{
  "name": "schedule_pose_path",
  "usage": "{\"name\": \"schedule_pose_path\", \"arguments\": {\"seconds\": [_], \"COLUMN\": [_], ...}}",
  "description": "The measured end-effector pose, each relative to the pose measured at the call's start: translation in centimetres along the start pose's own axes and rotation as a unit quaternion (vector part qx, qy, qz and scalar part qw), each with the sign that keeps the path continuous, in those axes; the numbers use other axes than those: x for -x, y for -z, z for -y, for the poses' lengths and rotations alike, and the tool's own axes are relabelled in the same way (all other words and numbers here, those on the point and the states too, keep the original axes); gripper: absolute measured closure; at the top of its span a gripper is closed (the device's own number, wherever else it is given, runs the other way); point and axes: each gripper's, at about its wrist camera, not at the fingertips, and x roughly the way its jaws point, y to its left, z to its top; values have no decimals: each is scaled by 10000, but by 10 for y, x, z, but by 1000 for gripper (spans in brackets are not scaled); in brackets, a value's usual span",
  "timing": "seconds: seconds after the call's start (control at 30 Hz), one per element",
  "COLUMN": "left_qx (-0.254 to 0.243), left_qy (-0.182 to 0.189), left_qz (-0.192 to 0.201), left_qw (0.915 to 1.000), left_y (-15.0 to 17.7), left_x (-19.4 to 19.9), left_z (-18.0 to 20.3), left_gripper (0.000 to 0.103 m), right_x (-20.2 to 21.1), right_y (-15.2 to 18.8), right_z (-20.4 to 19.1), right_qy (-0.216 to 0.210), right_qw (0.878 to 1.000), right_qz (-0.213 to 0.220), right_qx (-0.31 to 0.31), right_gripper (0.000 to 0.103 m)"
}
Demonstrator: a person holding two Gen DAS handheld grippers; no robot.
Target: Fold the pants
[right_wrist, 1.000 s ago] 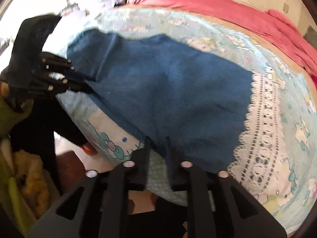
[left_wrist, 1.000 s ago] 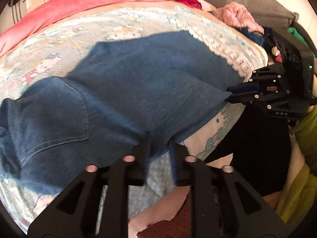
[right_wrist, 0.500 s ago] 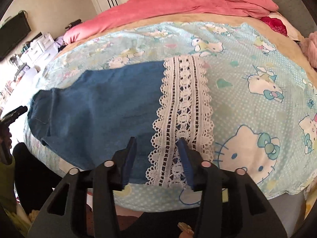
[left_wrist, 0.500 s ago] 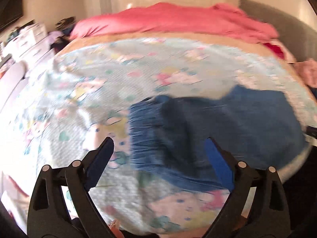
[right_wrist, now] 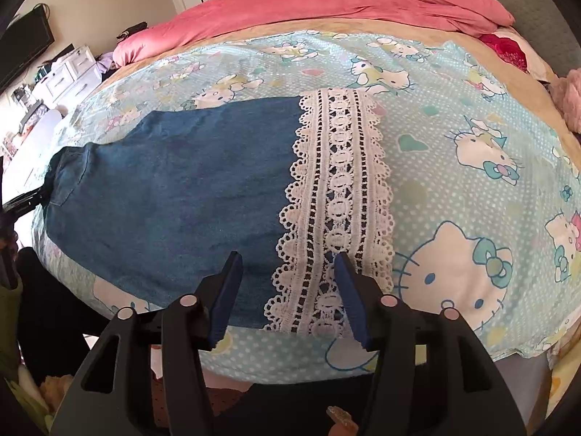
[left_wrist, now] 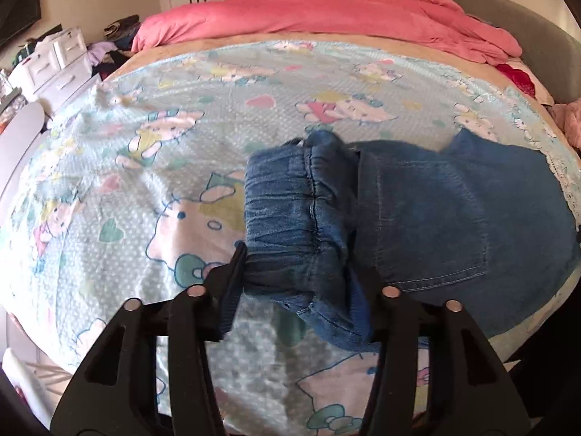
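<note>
The blue denim pants (left_wrist: 428, 214) lie flat on the Hello Kitty sheet near the bed's front edge, elastic waistband (left_wrist: 290, 214) to the left, white lace hem (right_wrist: 337, 196) to the right. My left gripper (left_wrist: 294, 290) stands at the near corner of the waistband with its jaws around the bunched denim, still fairly wide apart. My right gripper (right_wrist: 287, 290) is open, its fingers either side of the near corner of the lace hem, just above the cloth. The left gripper's tip (right_wrist: 21, 200) shows at the left of the right wrist view.
A pink duvet (left_wrist: 326, 11) lies across the far side of the bed (left_wrist: 109, 167). White drawers (left_wrist: 54, 61) and piled clothes stand at the left. A grey headboard (left_wrist: 526, 54) is at the right. A pink fluffy item (right_wrist: 570, 101) lies at the right edge.
Both grippers let go of the pants' edge, opened and swung apart: the left to the waistband, where its jaws have narrowed around the denim, the right to the lace hem.
</note>
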Motion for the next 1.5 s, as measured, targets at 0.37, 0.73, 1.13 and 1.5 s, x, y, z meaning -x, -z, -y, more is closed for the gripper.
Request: {"name": "schedule_pose_path", "arguments": {"seconds": [0.37,0.73,1.13,1.5], "left_qx": [-734,-1000,-667,-461], "left_qy": [1061,1696,1603,1948], "left_qz": [616,-39,-374,-596], "left_qw": [9897,9804,9841,9780], "left_y": [-11,-28,-122,-114], "left_x": [52,12,-75,-100], "left_z": [89,135,167,179], "left_gripper": [20,15,12,99], "right_x": [-2,13,-61,-65], "right_y": [-10,-43,-132,-125], "right_z": [-40,-9,74,64], "right_qy": [-178,-282,-374,-658], "right_qw": [9984,9981,9966,9969], "right_qz": [176,545,-3,135], "right_qx": [506,18,-729,-411], "right_gripper": [37,35,41,85]}}
